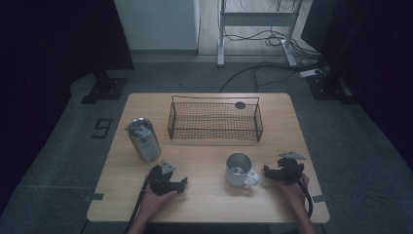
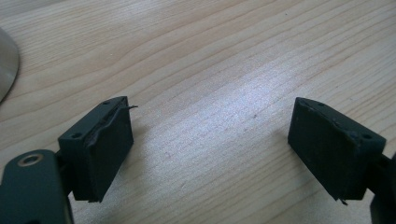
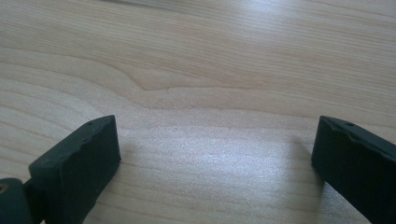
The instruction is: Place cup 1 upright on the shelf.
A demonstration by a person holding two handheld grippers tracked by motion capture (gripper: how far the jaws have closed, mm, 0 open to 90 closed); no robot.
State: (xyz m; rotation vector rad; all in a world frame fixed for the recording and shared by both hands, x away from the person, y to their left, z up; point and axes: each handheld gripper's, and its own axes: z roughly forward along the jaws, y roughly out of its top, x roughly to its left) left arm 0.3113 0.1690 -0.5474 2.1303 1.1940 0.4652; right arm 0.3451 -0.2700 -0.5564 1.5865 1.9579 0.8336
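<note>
My left gripper (image 1: 183,182) rests on the wooden table (image 1: 209,204) near its front edge, held by a hand and pointing right. In the left gripper view its jaws (image 2: 210,121) stand apart over bare wood with nothing between them. My right gripper (image 1: 267,172) lies at the front right, pointing left toward a white mug (image 1: 239,170) that stands just beside its tips. In the right gripper view its jaws (image 3: 217,140) stand wide open over bare wood. A curved metal edge (image 2: 7,60) shows at the left of the left gripper view.
A steel canister (image 1: 143,139) stands upright at the left of the table. A dark wire basket (image 1: 214,122) sits at the back middle, with a small black round thing (image 1: 240,105) at its far rim. Cables and a desk frame lie on the floor beyond.
</note>
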